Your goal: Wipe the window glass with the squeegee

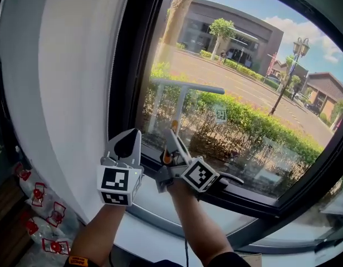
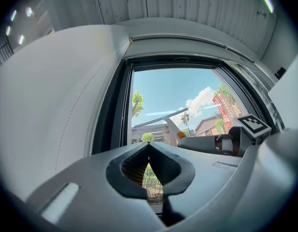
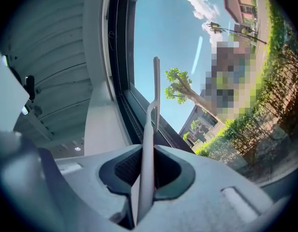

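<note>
Right hand-held gripper (image 1: 170, 152) clamped on squeegee (image 1: 181, 102) handle. The shaft runs up and ahead of it, blade crosswise at window glass (image 1: 244, 65). Left hand-held gripper (image 1: 126, 144) closed, empty, just beside it.

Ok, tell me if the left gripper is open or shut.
Shut: the left gripper has its jaws touching at the tips, with nothing held between them.
</note>
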`<state>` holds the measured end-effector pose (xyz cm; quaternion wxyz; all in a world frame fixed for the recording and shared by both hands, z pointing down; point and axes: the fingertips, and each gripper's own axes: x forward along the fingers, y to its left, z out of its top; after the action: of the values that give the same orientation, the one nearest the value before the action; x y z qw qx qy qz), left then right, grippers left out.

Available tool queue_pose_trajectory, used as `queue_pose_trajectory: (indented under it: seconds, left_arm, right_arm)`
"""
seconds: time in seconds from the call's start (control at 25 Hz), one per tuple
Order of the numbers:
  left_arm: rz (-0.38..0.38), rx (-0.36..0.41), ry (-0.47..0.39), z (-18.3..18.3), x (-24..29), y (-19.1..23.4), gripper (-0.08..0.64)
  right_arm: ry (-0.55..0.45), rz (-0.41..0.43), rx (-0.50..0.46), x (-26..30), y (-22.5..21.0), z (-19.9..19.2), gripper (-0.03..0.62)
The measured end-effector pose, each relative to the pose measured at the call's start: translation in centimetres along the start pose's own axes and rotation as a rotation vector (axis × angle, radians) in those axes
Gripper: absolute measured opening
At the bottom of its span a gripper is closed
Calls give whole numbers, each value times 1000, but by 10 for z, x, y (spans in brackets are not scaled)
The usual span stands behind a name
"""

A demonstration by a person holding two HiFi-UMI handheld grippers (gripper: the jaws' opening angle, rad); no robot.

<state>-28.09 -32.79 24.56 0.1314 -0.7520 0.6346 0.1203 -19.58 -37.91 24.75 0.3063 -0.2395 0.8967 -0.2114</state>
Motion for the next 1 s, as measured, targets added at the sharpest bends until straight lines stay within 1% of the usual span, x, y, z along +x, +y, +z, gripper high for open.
queue_pose_trajectory:
  seconds: [0.12, 0.24, 0.48, 0.64, 0.8, 1.0]
  left_arm:
    - [-12, -7, 25, -15, 1, -7, 14]
    - [-18, -13, 44, -26, 1, -8, 14]
    - [-17, -8, 50, -25, 2, -13, 14]
    - [-17, 0, 43, -19, 2, -13, 14]
    - [-39, 24, -4, 7, 11, -25, 14]
    - [-85, 52, -88, 53, 29, -50, 14]
  right_arm:
    - [12, -17, 26, -16, -14, -18, 44]
    - [18, -16, 33, -20, -19, -27, 44]
    - [25, -16, 37, -23, -19, -23, 44]
    - [38, 12, -11, -25, -7, -20, 44]
    - [12, 60, -69, -24, 16, 11, 44]
    - [-42, 127, -164, -16, 47, 77, 44]
